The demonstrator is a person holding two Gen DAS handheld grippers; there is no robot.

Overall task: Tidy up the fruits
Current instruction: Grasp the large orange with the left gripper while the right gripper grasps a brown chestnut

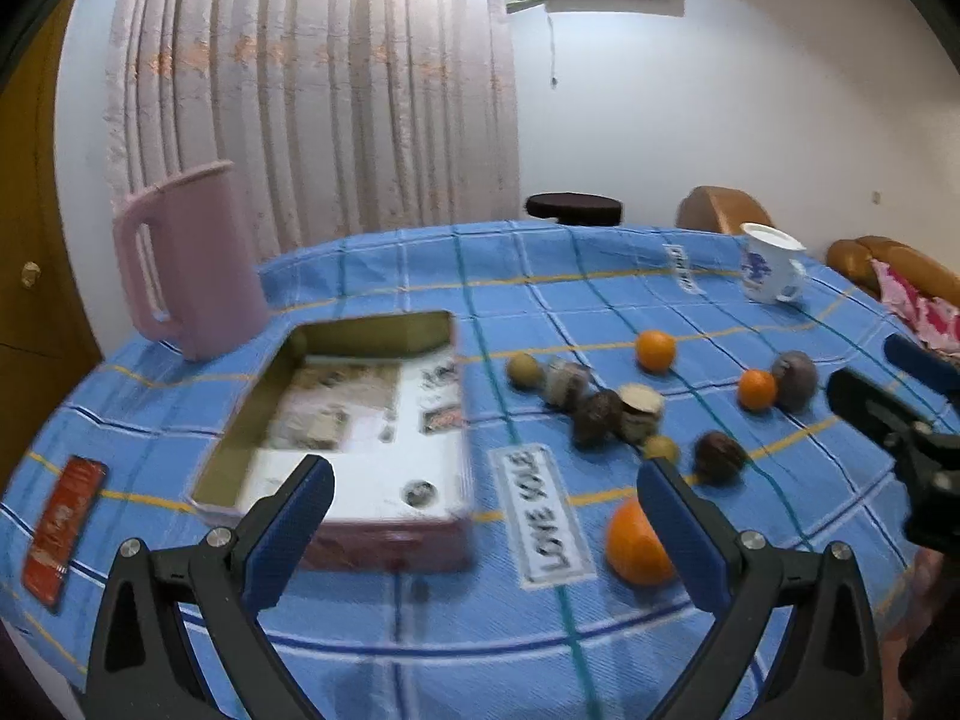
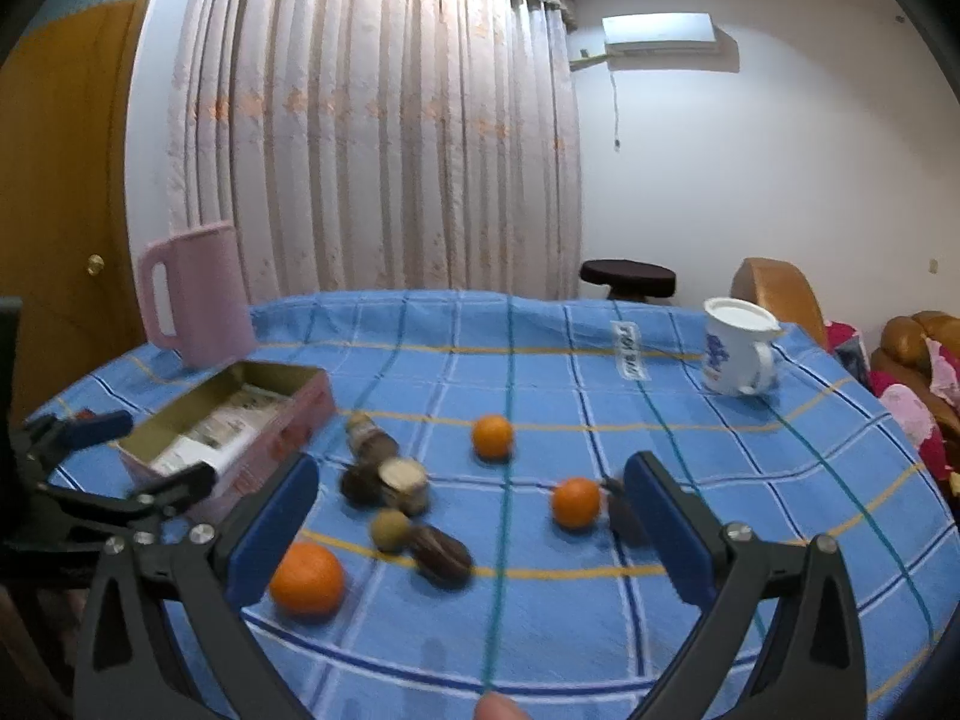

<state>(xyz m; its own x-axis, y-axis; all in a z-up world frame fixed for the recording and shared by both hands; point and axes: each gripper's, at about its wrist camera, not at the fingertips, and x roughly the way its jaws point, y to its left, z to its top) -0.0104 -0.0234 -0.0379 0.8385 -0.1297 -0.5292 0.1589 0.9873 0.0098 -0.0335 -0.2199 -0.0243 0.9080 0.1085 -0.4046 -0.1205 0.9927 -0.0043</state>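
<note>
At the far left of the worktop (image 1: pixel 420 618), covered in blue checked cloth, a red packet (image 1: pixel 63 531) lies flat, with a pink jug (image 1: pixel 192 264) standing behind it. Next comes the open tin box (image 1: pixel 336 420), holding only printed paper, no fruit yet. The left tool (image 1: pixel 480 516) hovers with its jaws spread wide and nothing between them, one finger over the box's near edge, the other just beside the nearest orange (image 1: pixel 636 543). Right of the box the fruits lie loose: a greenish one (image 1: pixel 523 369), a huddle of dark brown ones (image 1: pixel 594 417) touching what may be cut halves (blur makes that uncertain), then two smaller oranges (image 1: pixel 655 350) farther back. The right tool (image 2: pixel 471 531) is likewise spread and empty above this scatter, a small orange (image 2: pixel 575 501) between its fingers' line of sight. A white mug (image 2: pixel 738 354) stands well apart at the far right.

The risk, as I judge it: round fruit rolls, so an off-centre closing could squirt an orange toward the worktop's edge, or nudge the touching cluster apart.
</note>
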